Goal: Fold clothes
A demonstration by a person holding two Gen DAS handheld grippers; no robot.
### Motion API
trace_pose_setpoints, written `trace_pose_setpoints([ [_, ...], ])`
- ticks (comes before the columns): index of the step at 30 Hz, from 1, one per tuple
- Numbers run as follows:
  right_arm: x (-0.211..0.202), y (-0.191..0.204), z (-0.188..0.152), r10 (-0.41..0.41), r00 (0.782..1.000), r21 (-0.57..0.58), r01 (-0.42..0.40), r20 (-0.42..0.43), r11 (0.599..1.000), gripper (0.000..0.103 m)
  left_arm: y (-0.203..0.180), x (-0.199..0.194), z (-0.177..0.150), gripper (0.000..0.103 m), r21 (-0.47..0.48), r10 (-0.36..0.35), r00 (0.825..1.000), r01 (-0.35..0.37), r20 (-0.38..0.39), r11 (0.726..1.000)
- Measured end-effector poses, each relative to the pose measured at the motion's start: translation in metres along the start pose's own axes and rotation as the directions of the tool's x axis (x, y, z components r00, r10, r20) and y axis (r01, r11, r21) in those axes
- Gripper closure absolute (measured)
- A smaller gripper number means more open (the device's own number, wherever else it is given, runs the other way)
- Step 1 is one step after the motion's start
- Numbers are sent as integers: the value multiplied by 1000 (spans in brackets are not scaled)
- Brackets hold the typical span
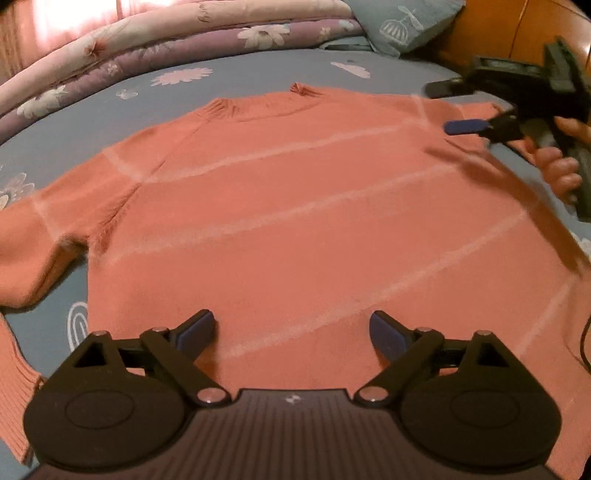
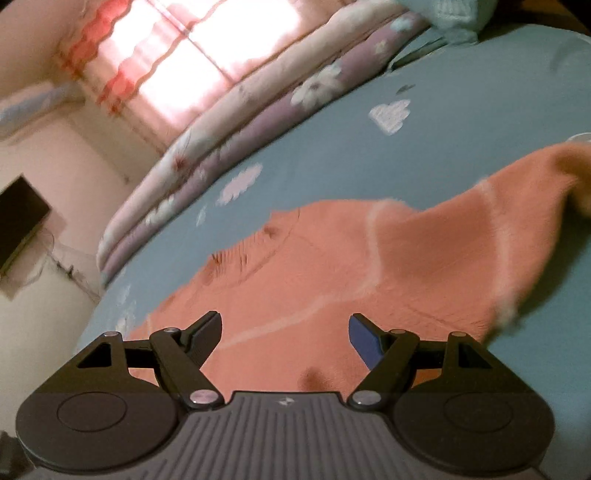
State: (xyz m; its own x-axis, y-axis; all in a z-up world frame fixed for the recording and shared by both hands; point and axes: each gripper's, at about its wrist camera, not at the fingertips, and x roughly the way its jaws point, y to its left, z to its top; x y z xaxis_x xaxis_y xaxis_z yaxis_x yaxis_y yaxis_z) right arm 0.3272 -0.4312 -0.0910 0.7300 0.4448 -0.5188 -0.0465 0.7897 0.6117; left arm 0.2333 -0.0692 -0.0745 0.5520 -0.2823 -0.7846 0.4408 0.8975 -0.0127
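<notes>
Salmon sweater (image 1: pixel 295 221) spread flat on blue floral bedsheet (image 1: pixel 258 66); folded quilts (image 1: pixel 147 37) far side, bright curtained window (image 2: pixel 184 44) beyond. Left gripper (image 1: pixel 291 332) and right gripper (image 2: pixel 284 336) jaws spread, pinching nothing.

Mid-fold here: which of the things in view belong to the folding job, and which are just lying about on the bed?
In the job:
- orange sweater, spread flat on the bed sheet
- left gripper, open above it
- right gripper, open

Lying about:
- folded floral quilt along the far edge
- pillow
- dark screen on the wall
</notes>
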Motion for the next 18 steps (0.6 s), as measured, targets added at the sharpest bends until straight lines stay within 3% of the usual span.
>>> trace_pose_setpoints([
  [2, 11, -4, -3, -36, 998, 6, 37, -49, 999, 22, 1, 1, -3, 6, 0, -13, 1000, 13, 12, 1000],
  [3, 12, -4, -4, -74, 996, -11, 73, -46, 997, 32, 2, 1, -5, 6, -3, -15, 1000, 16, 18, 1000],
  [5, 4, -2, -3, -172, 985, -71, 171, -9, 983, 34, 3, 0, -6, 5, -2, -17, 1000, 17, 21, 1000],
  [7, -5, -6, 0, -212, 977, -70, 212, 18, 975, 39, 3, -1, -7, 5, -9, -13, 1000, 13, 20, 1000],
  [10, -10, -13, -1, -172, 985, -2, 172, 23, 985, 34, 0, -1, -7, 4, -10, -7, 1000, 7, 19, 1000],
  [14, -15, 10, -4, -112, 992, -66, 116, 54, 991, 27, -2, -1, -8, 2, -7, -3, 1000, 3, 22, 1000],
  [17, -7, 19, -6, -18, 1000, -57, 19, 7, 998, 21, -1, 0, -9, 1, -7, -2, 1000, 2, 26, 1000],
  [18, 1, 17, -8, -30, 999, -58, 29, -21, 998, 21, -1, 0, -10, 1, -3, -1, 1000, 1, 28, 1000],
])
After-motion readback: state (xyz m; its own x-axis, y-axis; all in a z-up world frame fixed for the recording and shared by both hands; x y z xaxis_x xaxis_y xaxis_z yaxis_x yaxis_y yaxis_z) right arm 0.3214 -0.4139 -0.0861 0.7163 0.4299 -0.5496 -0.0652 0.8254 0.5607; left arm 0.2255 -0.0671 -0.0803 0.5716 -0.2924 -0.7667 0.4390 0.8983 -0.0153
